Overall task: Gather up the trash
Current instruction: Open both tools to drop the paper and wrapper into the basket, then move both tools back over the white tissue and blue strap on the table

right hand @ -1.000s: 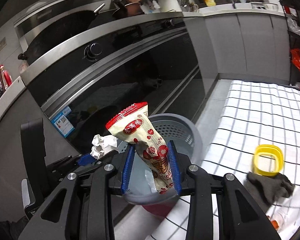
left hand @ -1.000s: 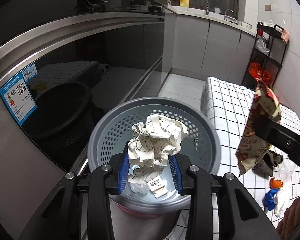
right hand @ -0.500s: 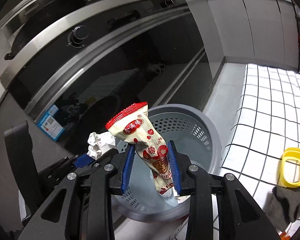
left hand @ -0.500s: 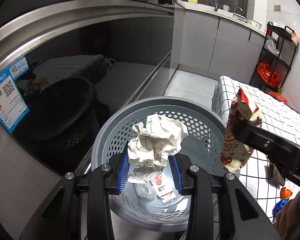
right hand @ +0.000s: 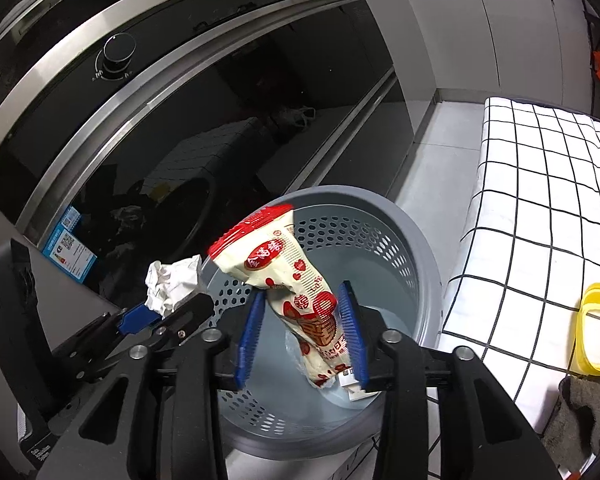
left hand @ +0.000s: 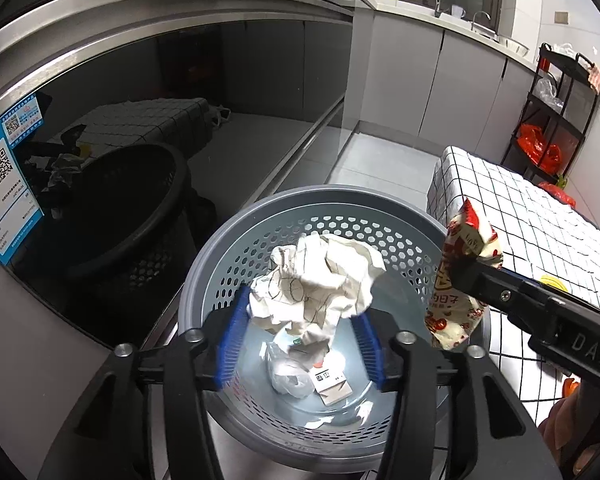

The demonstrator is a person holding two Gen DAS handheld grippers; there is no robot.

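A grey perforated trash basket [left hand: 220, 268] stands on the floor and also shows in the right wrist view [right hand: 420, 248]. My left gripper [left hand: 300, 332] is opening over it, and the crumpled white paper [left hand: 320, 280] sits loosely between its blue pads, partly clear of them. The paper also shows in the right wrist view [right hand: 172, 284]. My right gripper [right hand: 304, 328] is opening too, with the red and white snack bag [right hand: 296, 280] still between its pads above the basket. The bag also shows in the left wrist view [left hand: 464, 280]. Small scraps [left hand: 328, 380] lie on the basket's bottom.
A dark glass oven front [left hand: 140, 128] with a blue sticker [left hand: 4, 192] is on the left. A table with a checked cloth [right hand: 540, 208] is on the right, with a yellow ring [right hand: 598, 332] and a grey rag [right hand: 584, 412].
Both grippers moved in over the basket and their jaws have widened around the paper and the snack bag. The basket looks nearer and larger.
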